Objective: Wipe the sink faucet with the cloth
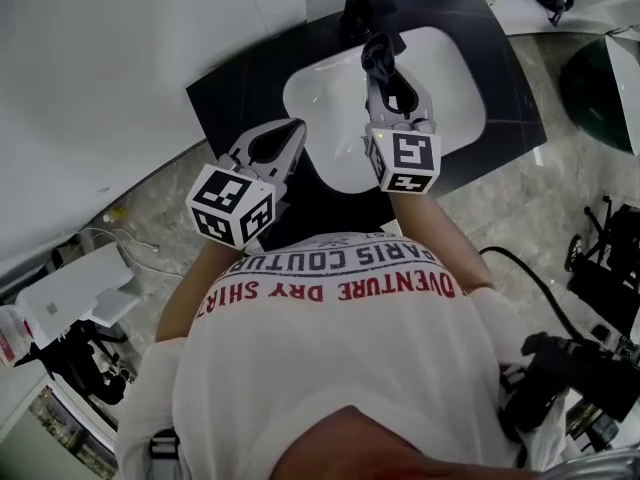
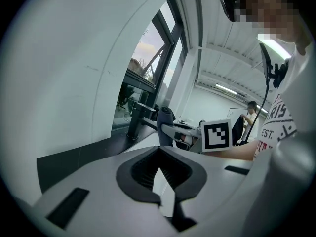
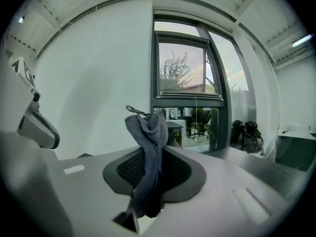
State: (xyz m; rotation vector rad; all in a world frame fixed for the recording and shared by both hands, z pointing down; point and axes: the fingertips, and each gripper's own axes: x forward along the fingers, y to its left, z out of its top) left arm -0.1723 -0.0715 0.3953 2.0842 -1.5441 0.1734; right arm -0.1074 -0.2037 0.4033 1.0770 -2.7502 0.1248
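A black faucet (image 1: 365, 3) stands at the far side of a white sink (image 1: 460, 78) set in a black counter (image 1: 220, 108). My right gripper (image 1: 380, 68) hovers over the basin just in front of the faucet, shut on a dark grey-blue cloth (image 1: 378, 54). The right gripper view shows the cloth (image 3: 148, 147) bunched up and sticking out past the jaws of the right gripper (image 3: 153, 157). My left gripper (image 1: 290, 133) sits at the basin's near-left rim, shut with nothing in it. From the left gripper (image 2: 160, 154) I see the faucet (image 2: 136, 115) and the cloth (image 2: 165, 116).
A white wall (image 1: 100, 68) runs along the left of the counter. A window (image 3: 182, 73) lies behind the faucet. Cables and black equipment (image 1: 600, 268) lie on the marbled floor at right, next to a dark green round object (image 1: 600, 88). A person (image 2: 252, 110) stands far off.
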